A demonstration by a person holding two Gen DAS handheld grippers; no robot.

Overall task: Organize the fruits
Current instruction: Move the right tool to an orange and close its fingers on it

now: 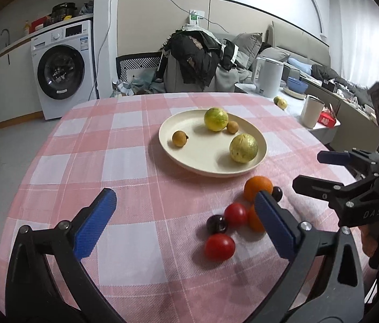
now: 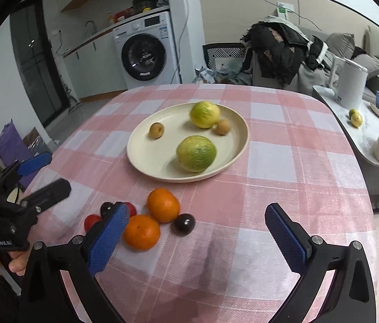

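Now we hold both grippers, left (image 1: 184, 222) and right (image 2: 197, 238), spread wide and empty; the plate (image 2: 146, 158) sits mid-tabletop, the oranges (image 2: 162, 204) and perhaps tomatoes (image 1: 219, 246) nearer our edge.

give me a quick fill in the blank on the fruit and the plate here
1. The cream plate holds ____ fruits.
2. The two oranges lie on the checked ____, not on the plate.
3. Both the left gripper and the right gripper are ____ and hold nothing.
4. The big white machine behind the table is a ____ machine.

Missing words: four; tablecloth; open; washing
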